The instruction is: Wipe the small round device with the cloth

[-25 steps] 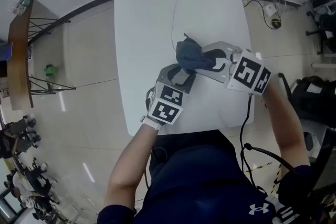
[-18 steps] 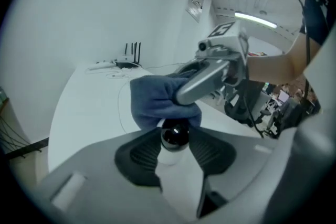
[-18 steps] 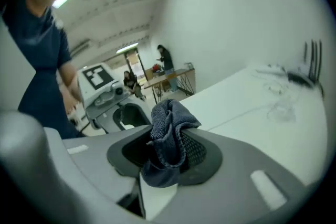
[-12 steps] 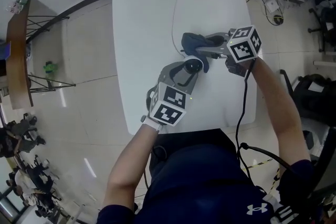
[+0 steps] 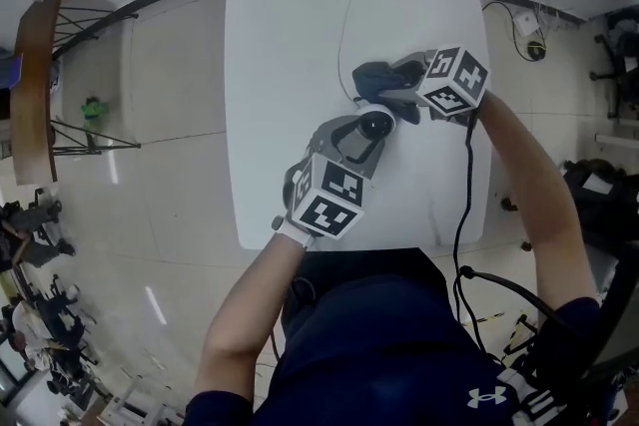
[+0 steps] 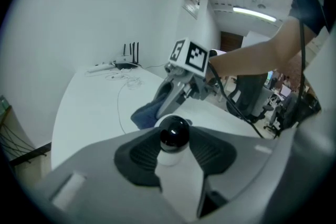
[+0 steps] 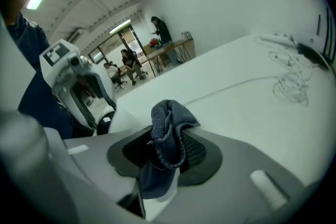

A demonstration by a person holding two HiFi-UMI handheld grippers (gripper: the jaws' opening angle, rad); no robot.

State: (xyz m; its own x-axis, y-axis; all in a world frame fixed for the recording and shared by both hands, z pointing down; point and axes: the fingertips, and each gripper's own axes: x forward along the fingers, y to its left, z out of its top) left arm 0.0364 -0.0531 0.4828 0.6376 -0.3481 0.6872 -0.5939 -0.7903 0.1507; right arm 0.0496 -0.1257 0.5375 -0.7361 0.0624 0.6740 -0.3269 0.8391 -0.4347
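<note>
Cleaning job at the near half of a white table: the small round device, black-domed on a white base, is clamped between the pads of the left tool. A bunched blue-grey cloth is pinched in the right tool just beside it, with no contact on the dome to be seen. Whether the device rests on the table or is lifted cannot be told.

Trouble is judged likeliest at the grip: the glossy dome could be twisted or pushed out of the pads if the cloth is pressed hard from one side. Only a short tuft of cloth is left proud of the right tool, so the dome could be scraped by the hard tips. The two tools are crowded together and could be knocked. A thin white cable is laid close behind the cloth and could be snagged. Chairs and floor clutter are kept well clear.
</note>
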